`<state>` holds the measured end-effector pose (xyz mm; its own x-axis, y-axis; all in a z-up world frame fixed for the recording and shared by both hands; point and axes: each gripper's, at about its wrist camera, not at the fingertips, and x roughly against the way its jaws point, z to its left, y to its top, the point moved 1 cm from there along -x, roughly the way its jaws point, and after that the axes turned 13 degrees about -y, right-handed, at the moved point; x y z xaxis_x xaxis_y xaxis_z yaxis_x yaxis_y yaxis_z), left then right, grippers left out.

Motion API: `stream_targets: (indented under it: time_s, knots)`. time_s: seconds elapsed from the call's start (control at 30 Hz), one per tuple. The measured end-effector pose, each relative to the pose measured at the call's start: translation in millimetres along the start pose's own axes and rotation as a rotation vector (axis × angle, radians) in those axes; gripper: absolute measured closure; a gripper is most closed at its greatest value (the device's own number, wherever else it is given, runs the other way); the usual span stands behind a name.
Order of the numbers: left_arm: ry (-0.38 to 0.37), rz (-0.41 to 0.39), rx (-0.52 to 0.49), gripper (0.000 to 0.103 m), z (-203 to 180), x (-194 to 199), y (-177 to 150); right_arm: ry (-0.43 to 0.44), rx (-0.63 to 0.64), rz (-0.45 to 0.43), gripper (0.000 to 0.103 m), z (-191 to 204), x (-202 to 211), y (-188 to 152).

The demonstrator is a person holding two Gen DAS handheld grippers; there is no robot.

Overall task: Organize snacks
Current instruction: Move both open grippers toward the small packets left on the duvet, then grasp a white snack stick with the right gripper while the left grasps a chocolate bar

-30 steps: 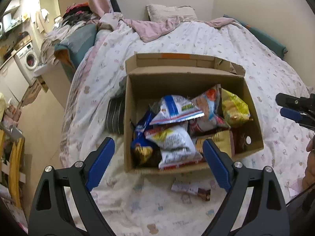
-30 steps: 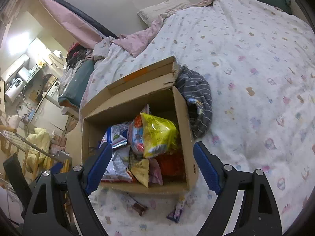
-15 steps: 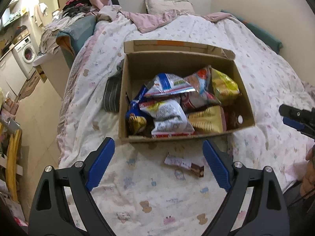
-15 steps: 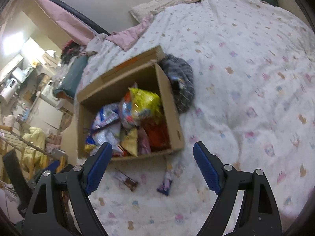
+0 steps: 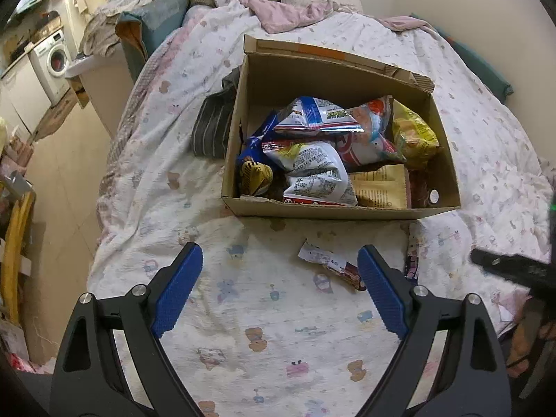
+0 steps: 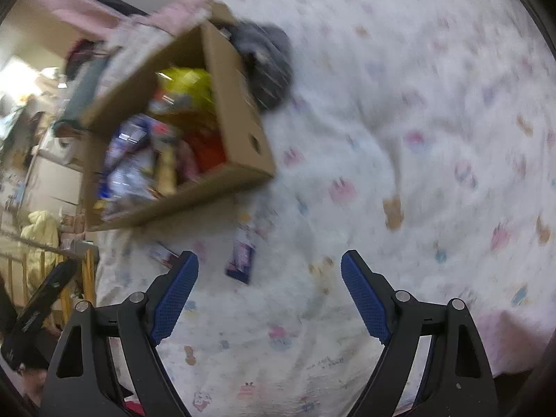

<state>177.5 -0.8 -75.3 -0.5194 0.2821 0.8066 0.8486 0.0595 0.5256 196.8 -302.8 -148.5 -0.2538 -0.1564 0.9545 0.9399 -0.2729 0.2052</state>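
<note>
An open cardboard box (image 5: 312, 208) sits on the bed, filled with several snack bags, among them a white one (image 5: 312, 170) and a yellow one (image 5: 413, 132). Two snack bars lie on the quilt in front of it: a white-and-brown bar (image 5: 330, 264) and a purple bar (image 5: 413, 260). My left gripper (image 5: 279, 286) is open and empty above the quilt, short of the box. My right gripper (image 6: 269, 290) is open and empty; the blurred right wrist view shows the box (image 6: 243, 139), the purple bar (image 6: 241, 262) and the other bar (image 6: 163, 255).
A striped dark cloth (image 5: 213, 125) lies against the box's left side. The quilted bed (image 5: 278, 330) spreads all round, with pillows at the far end. The bed's left edge drops to the floor, where a washing machine (image 5: 54, 62) stands.
Both grippers have pulled back from the box and lowered toward the quilt, so the box sits farther off. The two bars have come into fuller view. The right wrist view is blurred by motion.
</note>
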Motion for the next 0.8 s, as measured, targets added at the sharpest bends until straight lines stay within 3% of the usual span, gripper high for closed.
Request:
stream_targets:
  time_s: [0.23, 0.3, 0.33, 0.6, 0.77, 0.8]
  knots:
    - [-0.028, 0.013, 0.037, 0.014, 7, -1, 3, -0.005, 0.012, 0.093, 0.017, 24, -34, 6]
    - [-0.039, 0.017, 0.048, 0.014, 10, 1, 3, -0.017, 0.038, 0.098, 0.022, 37, -41, 8]
    - [-0.037, 0.016, 0.048, 0.014, 12, 2, 2, -0.06, 0.079, 0.094, 0.029, 47, -46, 8]
    - [-0.004, 0.018, 0.046, 0.014, 33, 9, -5, -0.196, 0.223, 0.114, 0.043, 87, -74, 6]
    - [0.017, 0.045, 0.078, 0.014, 50, 5, -10, -0.234, 0.232, 0.117, 0.073, 72, -82, 6]
    - [0.012, 0.052, 0.095, 0.014, 53, 3, -10, -0.241, 0.239, 0.111, 0.075, 69, -80, 5]
